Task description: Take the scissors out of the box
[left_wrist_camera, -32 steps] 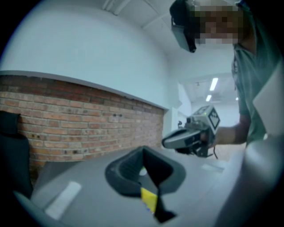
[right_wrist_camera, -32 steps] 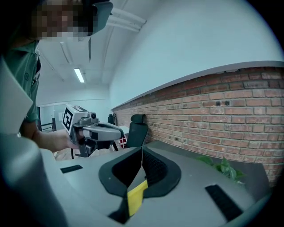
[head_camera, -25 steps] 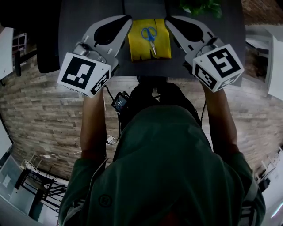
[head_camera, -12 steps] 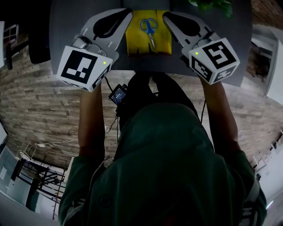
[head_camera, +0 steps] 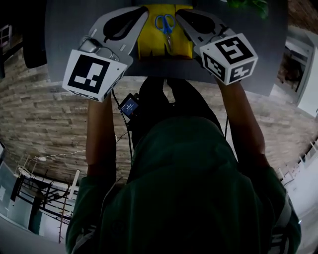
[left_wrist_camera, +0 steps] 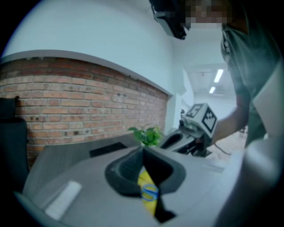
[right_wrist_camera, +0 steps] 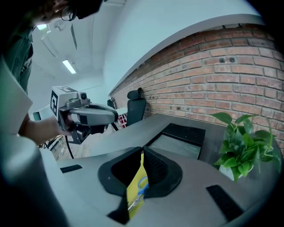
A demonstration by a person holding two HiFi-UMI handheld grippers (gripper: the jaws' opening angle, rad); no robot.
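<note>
Both my jaw pairs are pressed together, nothing pinched. Left gripper [head_camera: 142,10] and right gripper [head_camera: 180,13] hover either side of the yellow box [head_camera: 149,43] on the table [head_camera: 64,30]. Scissors [head_camera: 165,25] lie inside the box.

Head view: the picture's top edge cuts off most of the plant [head_camera: 250,5]. The left gripper [head_camera: 142,10] and right gripper [head_camera: 180,13] overlap the side edges of the yellow box [head_camera: 164,39]. The blades of the scissors [head_camera: 165,24] are too small to tell whether crossed or closed. In both gripper views, each gripper's own body hides all but a sliver of box and a blue handle ring.
</note>
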